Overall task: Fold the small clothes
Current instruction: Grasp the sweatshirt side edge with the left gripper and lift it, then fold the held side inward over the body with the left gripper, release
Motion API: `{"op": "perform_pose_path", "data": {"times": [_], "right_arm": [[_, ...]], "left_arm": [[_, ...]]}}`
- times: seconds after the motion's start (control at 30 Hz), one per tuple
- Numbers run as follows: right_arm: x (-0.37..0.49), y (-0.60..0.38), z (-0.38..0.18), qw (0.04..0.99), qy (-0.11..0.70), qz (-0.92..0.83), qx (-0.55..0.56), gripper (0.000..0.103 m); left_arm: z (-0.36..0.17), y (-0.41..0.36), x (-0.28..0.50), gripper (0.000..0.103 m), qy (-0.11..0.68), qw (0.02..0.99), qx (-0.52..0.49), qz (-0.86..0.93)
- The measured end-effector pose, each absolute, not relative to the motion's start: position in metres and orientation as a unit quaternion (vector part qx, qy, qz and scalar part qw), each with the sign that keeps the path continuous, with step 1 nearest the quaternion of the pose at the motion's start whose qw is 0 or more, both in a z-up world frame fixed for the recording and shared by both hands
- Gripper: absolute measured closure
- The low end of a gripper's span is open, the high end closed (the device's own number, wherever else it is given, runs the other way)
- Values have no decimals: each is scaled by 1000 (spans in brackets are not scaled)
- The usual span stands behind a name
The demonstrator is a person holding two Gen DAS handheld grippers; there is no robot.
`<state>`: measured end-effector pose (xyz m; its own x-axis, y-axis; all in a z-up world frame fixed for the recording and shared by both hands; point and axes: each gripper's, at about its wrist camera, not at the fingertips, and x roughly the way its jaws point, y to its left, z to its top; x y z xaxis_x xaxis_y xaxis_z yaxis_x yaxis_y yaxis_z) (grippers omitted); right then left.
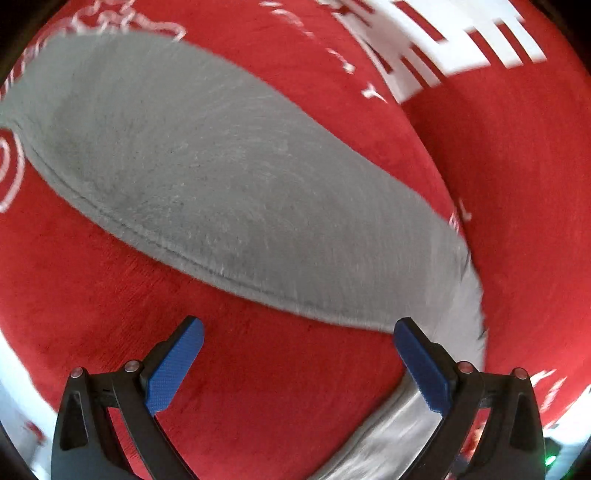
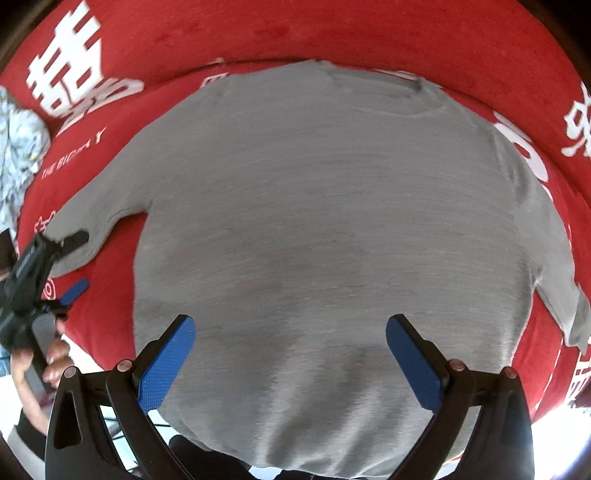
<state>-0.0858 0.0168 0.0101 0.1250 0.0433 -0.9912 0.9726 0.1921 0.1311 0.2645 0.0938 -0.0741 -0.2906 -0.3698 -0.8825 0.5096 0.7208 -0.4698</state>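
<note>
A grey sweater (image 2: 325,229) lies flat and spread out on a red cloth (image 2: 332,33) with white lettering, collar away from the right wrist camera, hem hanging off the near edge. Both sleeves are out to the sides, so no fold looks made yet; the step in hand reads as the first sleeve fold.

The left tongs (image 1: 297,341) are wide open with nothing between the blue pads (image 1: 173,369), hovering just over the red cloth beside the long sleeve (image 1: 207,177), which runs diagonally across the left wrist view. In the right wrist view those same tongs sit at the cuff end of that sleeve, one finger seemingly over the cuff, held in a person's hand (image 2: 51,360). Contact with the cuff cannot be told.

The right tongs (image 2: 290,334) are also wide open and empty, above the lower body of the sweater near the hem.

A crumpled pale patterned cloth (image 2: 18,147) lies well apart at the far left.

Next move probably calls for the left tongs to close on the cuff and carry the sleeve across the body, with the right tongs pinning or gripping the hem.
</note>
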Motion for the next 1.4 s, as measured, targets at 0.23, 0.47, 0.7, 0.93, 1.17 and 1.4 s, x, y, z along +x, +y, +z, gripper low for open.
{"op": "perform_pose_path", "data": {"times": [0.23,0.47,0.7,0.93,1.17,1.4], "right_arm": [[-65,20,11,575,527,-404,479,0],[-52,22,10,579,531,-397,474,0],[-47,22,4,577,530,-396,479,0],[-61,26,6,578,523,-402,480,0],[-92,27,8,567,499,-422,502,0],[-140,21,16,553,454,-457,528,0]], "left_arm": [[-82,83,287,0,714,585,-4,-384],[-56,89,318,0,674,642,-36,-364],[-50,98,336,72,646,687,23,-333],[-31,81,325,91,612,689,71,-381],[39,35,268,96,533,656,101,-525],[86,-29,140,96,482,551,145,-666]]}}
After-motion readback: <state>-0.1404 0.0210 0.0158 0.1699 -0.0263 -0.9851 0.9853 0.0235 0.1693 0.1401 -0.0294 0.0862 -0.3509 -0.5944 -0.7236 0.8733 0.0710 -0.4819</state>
